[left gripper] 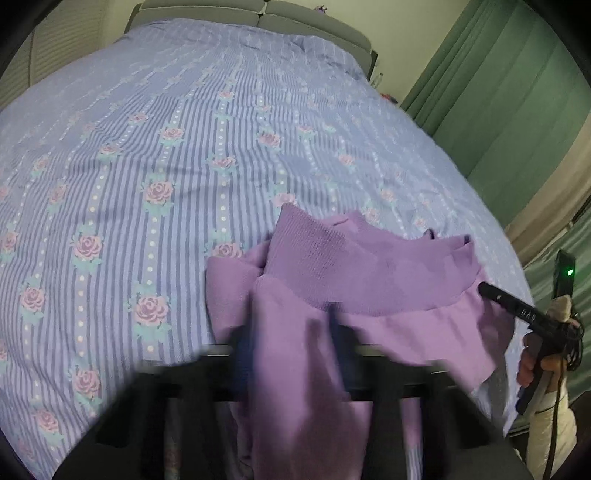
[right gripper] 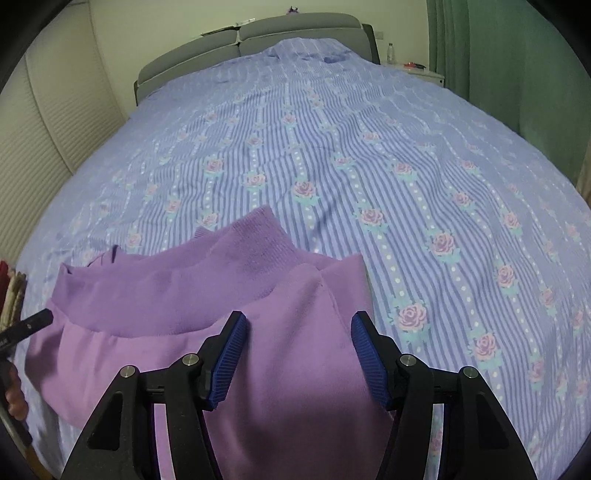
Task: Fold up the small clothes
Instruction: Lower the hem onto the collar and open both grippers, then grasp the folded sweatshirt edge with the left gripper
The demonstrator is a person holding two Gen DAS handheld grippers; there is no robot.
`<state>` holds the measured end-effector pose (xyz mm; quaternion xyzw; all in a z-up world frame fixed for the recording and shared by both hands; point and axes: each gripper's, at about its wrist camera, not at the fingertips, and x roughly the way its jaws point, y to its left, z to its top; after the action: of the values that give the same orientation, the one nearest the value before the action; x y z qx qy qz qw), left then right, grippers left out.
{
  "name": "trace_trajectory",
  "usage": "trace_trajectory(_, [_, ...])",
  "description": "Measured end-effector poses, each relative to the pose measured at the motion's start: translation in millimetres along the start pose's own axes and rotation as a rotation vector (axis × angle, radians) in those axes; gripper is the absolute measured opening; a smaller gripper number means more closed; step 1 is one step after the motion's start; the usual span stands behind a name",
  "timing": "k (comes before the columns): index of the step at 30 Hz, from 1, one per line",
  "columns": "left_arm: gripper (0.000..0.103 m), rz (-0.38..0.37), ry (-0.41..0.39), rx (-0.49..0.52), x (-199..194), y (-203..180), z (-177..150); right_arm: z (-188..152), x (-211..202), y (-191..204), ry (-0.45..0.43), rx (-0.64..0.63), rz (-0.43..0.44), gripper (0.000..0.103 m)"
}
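A purple knit garment (right gripper: 177, 273) with a wide ribbed band lies bunched at the near edge of the bed. My right gripper (right gripper: 299, 325) stands open over it, and cloth fills the gap between the blue pads (right gripper: 231, 354). In the left wrist view the garment (left gripper: 369, 266) drapes over my blurred left gripper (left gripper: 332, 321), which is shut on the cloth. From the right wrist view, the left gripper's black tip (right gripper: 42, 318) sits at the garment's left edge, below the band. The right gripper (left gripper: 487, 290) shows at the garment's right edge.
The bed (right gripper: 406, 177) has a lilac striped sheet with roses, spreading far beyond the garment. A grey headboard (right gripper: 258, 33) stands at the back, green curtains (right gripper: 517, 55) on the right, and a nightstand with a bottle (right gripper: 390, 51). A hand (left gripper: 528, 365) holds the right gripper.
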<state>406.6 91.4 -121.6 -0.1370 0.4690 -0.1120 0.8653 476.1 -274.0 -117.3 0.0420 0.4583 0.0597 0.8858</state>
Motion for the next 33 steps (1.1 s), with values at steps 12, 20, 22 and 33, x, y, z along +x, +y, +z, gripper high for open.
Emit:
trace_trajectory(12, [0.009,0.052,-0.074,-0.001,-17.1,1.2,-13.8,-8.8,-11.2,-2.5,-0.058,0.030,-0.088,0.011])
trace_trajectory(20, [0.065,0.105,-0.104,0.001,-31.1,12.2,-14.4,-9.2,-28.4,18.3,-0.091,-0.040,-0.180,0.052])
trace_trajectory(22, [0.067,0.088,-0.158,0.021,-53.1,10.7,-18.4,-11.7,-52.4,29.5,-0.153,-0.071,-0.206,0.060])
trace_trajectory(33, [0.069,-0.106,-0.070,-0.133,-94.0,22.7,-80.9,-57.9,-91.7,86.4,-0.204,-0.121,-0.041,0.060])
